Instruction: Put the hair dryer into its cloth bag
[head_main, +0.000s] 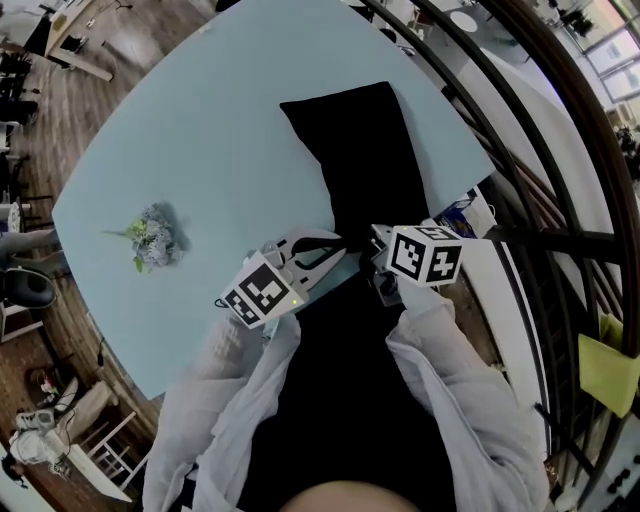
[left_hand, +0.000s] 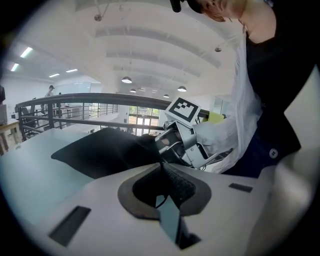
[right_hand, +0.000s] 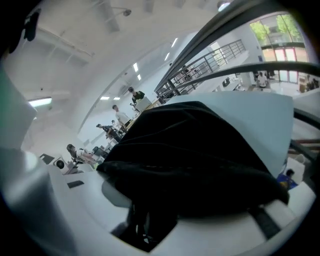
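Black cloth bag (head_main: 360, 160), limp on pale table (head_main: 200, 130); near edge tight in left tool (head_main: 333, 246) and right tool (head_main: 379, 242).

We see the cloth bag (head_main: 360, 160) as black cloth, matt and soft, creased where it bunches at its near end. The bench (head_main: 200, 150) under it has a pale blue top, smooth and matt. The left tongs (left_hand: 162, 172) and right tongs (head_main: 382, 248) wear smooth, matt, pale grey plastic shells. The left pair's pad (left_hand: 182, 187) looks dark, rubbery and finely textured. The marker cube (head_main: 425, 255) is matt white with black print. Our sleeves (head_main: 455, 390) are thin, white, slightly sheer cloth. The railing (head_main: 560, 240) on the right is dark metal with a dull sheen. The floor (head_main: 60, 130) on the left is brown wood planking.
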